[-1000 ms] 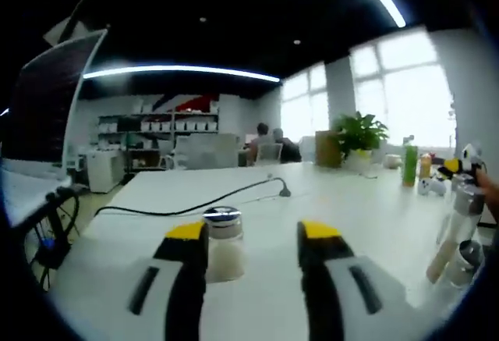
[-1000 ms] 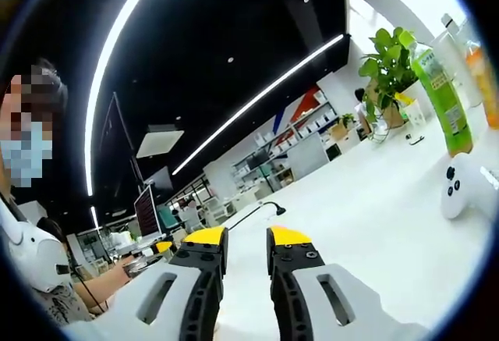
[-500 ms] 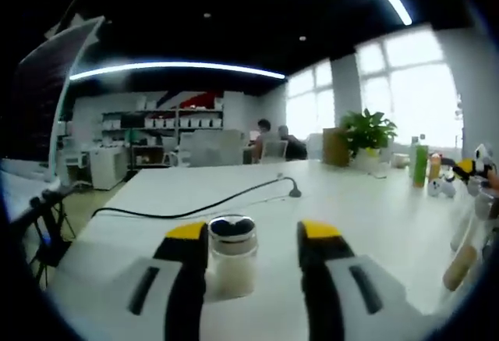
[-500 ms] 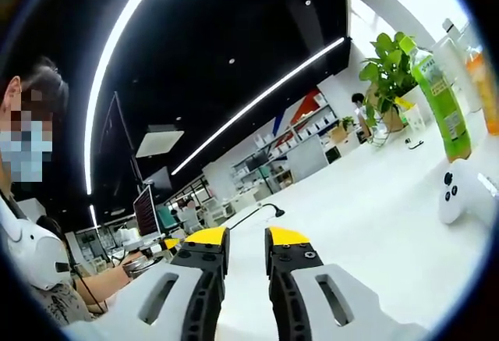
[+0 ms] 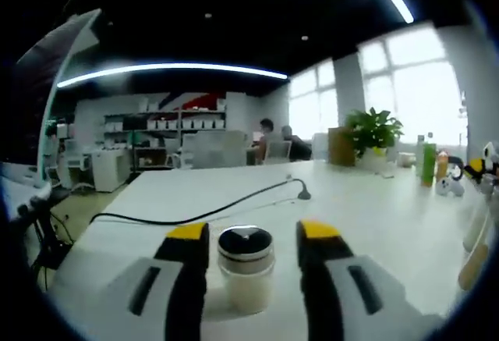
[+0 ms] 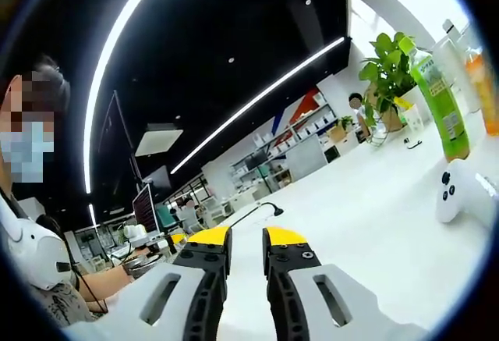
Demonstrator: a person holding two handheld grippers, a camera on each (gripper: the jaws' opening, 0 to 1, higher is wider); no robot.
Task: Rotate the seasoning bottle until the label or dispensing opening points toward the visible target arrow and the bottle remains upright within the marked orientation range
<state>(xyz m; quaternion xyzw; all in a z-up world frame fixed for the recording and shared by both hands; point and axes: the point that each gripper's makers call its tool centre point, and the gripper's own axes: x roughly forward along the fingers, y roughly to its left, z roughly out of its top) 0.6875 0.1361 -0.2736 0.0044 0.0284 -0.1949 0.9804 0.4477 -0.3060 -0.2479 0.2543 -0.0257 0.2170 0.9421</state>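
In the lower centre of the left gripper view the seasoning bottle (image 5: 245,267) is bracketed upright on the table (image 5: 374,216) by the wide-open, untouching left gripper (image 5: 253,236), probably for a turning grip, a cable (image 5: 203,214) behind it, while the right gripper (image 6: 245,238) is held nearly closed and empty, a green bottle (image 6: 438,95) and controller (image 6: 458,191) at far right.
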